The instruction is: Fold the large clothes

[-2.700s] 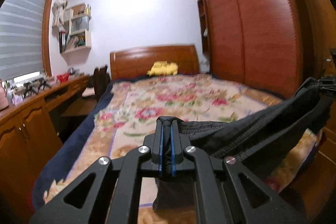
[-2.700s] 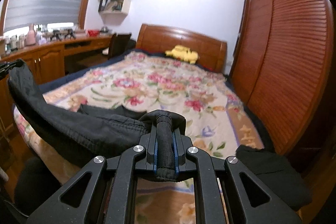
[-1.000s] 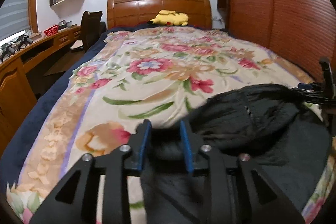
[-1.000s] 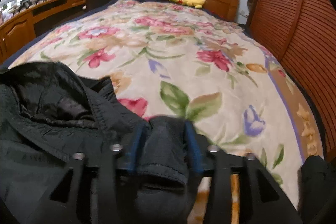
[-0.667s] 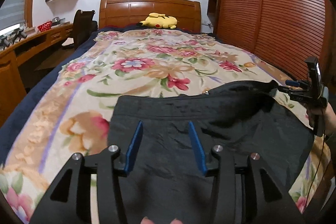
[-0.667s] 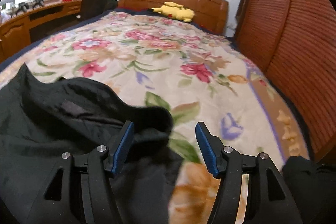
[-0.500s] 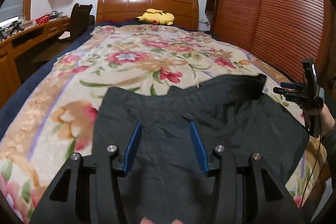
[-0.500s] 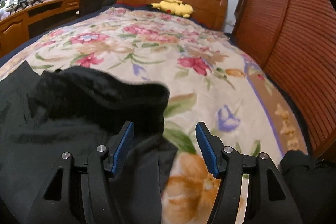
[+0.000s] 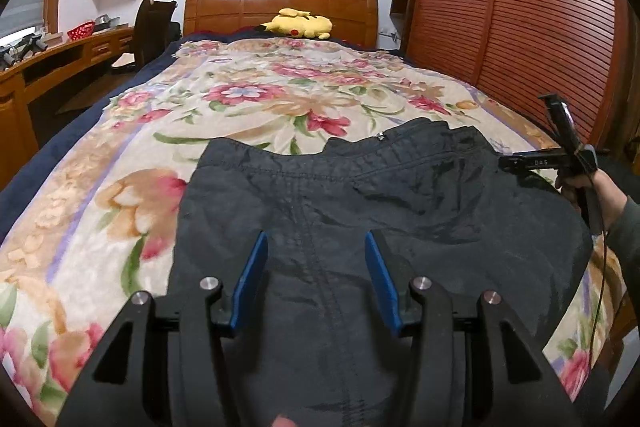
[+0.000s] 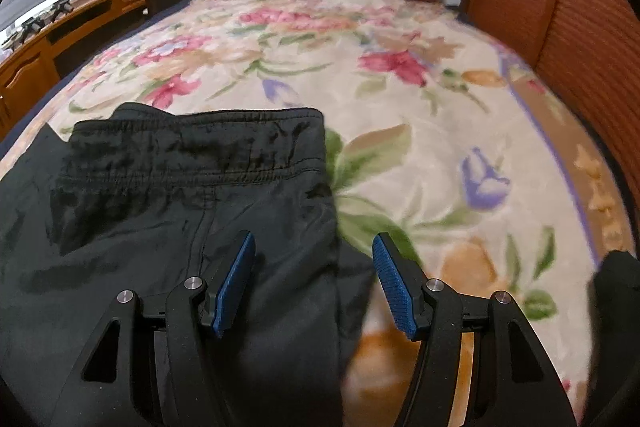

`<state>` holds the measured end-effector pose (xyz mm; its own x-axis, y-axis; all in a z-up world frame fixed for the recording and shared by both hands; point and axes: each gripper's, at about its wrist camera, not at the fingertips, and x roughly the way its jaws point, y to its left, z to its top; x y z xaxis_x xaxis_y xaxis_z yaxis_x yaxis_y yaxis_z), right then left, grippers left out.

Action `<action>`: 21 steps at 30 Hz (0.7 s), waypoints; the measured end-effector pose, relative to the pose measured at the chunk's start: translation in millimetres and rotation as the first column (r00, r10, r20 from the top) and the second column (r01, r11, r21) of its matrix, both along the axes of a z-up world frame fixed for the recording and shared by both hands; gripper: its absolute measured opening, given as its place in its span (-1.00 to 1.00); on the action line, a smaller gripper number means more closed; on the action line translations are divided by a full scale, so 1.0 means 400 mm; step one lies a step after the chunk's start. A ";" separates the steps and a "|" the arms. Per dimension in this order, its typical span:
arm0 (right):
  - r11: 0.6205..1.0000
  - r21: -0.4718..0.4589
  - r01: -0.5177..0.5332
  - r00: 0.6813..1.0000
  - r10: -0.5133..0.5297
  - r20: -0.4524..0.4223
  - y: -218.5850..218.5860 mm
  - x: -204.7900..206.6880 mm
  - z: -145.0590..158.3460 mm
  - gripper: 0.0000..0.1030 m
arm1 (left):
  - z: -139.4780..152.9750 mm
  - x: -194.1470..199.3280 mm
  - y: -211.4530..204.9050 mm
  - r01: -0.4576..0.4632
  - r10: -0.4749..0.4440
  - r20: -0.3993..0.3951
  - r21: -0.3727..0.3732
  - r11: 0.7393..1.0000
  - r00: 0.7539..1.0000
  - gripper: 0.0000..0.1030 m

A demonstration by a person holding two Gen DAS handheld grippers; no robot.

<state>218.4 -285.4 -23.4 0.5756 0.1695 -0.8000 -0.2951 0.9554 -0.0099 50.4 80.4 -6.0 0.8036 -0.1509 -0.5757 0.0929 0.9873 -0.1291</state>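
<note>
A pair of black trousers lies spread on the floral bedspread, waistband toward the headboard. In the right wrist view the elastic waistband lies flat. My left gripper is open and empty just above the trousers' middle seam. My right gripper is open and empty over the trousers' right edge. The right gripper also shows in the left wrist view, held by a hand at the trousers' right side.
A yellow plush toy lies by the wooden headboard. A wooden wardrobe runs along the right. A desk and chair stand left. Another dark garment lies at the bed's right edge.
Both grippers held the trousers up, laid them on the bed, then opened and let go. Since half a second ago both have drawn back slightly and the waistband has settled flat.
</note>
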 end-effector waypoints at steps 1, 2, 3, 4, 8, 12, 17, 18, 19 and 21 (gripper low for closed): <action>1.000 0.003 -0.001 0.999 0.001 -0.035 0.004 0.018 -0.016 0.21 | -0.001 -0.001 0.004 -0.004 0.004 -0.001 -0.001 1.000 1.000 -0.04; 1.000 0.006 0.004 0.998 -0.003 -0.058 0.007 0.030 -0.029 0.21 | -0.003 -0.002 0.007 -0.008 0.008 0.000 -0.003 1.000 1.000 -0.04; 1.000 0.012 0.006 0.998 -0.005 -0.068 0.009 0.036 -0.036 0.21 | -0.004 -0.005 0.011 -0.013 0.013 0.004 -0.004 1.000 1.000 -0.04; 1.000 0.016 0.007 0.998 -0.005 -0.067 0.011 0.039 -0.040 0.21 | -0.003 -0.009 0.014 -0.019 0.019 0.012 -0.001 1.000 1.000 -0.04; 0.999 0.016 -0.032 0.999 0.033 -0.028 0.031 0.027 -0.032 -0.26 | -0.006 -0.013 0.024 -0.024 0.024 0.014 0.002 1.000 1.000 -0.03; 0.996 0.035 -0.088 0.995 0.086 0.051 0.041 0.002 0.004 -0.76 | -0.009 -0.015 0.028 -0.027 0.027 0.009 0.004 1.000 1.000 -0.03; 0.999 0.018 -0.050 0.982 0.046 0.183 0.037 -0.023 0.063 -0.81 | -0.001 -0.021 0.027 -0.042 0.042 0.028 0.002 0.999 0.999 -0.03; 1.000 -0.001 -0.022 0.980 0.021 0.200 0.034 -0.024 0.069 -0.81 | 0.001 -0.022 0.025 -0.041 0.041 0.030 0.003 0.999 0.999 -0.03; 1.000 -0.017 0.014 0.979 -0.010 0.205 0.031 -0.020 0.072 -0.82 | 0.000 -0.023 0.023 -0.038 0.038 0.030 0.004 0.999 0.999 -0.03; 0.995 -0.062 0.078 0.980 -0.065 0.187 0.032 -0.006 0.066 -0.82 | -0.001 -0.024 0.020 -0.033 0.033 0.027 0.010 0.999 0.999 -0.03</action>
<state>216.1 -272.7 2.8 0.7231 0.0710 -0.6870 -0.2130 0.9692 -0.1240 40.9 88.4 -6.5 0.8232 -0.1184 -0.5552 0.0637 0.9911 -0.1169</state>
